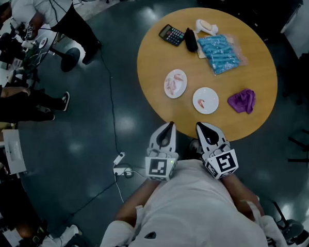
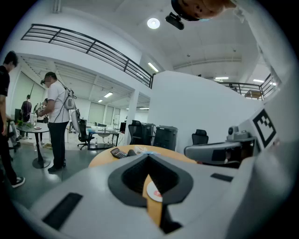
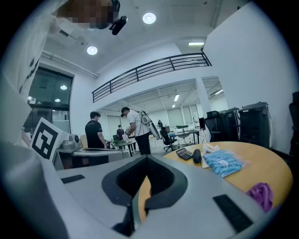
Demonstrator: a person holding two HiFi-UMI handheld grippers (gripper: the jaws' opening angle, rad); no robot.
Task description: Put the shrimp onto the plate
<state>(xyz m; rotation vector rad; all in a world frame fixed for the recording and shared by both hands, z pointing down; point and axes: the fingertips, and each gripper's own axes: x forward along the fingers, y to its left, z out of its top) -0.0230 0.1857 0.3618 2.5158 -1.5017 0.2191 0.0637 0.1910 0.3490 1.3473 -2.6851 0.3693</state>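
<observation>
Shrimp (image 1: 173, 84) on oval plate (image 1: 169, 94) mid-desk (image 1: 153, 53), beyond clenched empty left tool (image 1: 169, 125) and right tool (image 1: 201, 127) at near edge; purple cloth (image 3: 261, 193) shows in right gripper view, not left.

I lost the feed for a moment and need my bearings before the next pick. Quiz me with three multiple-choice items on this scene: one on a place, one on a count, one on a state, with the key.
1. Where does the purple cloth lie?
A. right of the round plate
B. on the calculator
C. on the floor

2. How many white plates stand on the table?
A. one
B. two
C. four

3. The right gripper is:
A. shut on the purple cloth
B. wide open
C. shut and empty

Key:
1 A, since the head view shows the cloth on the table just right of the round plate.
2 B, the oval plate and the round plate.
3 C, since the right gripper view shows its jaws together with nothing between them.
</observation>
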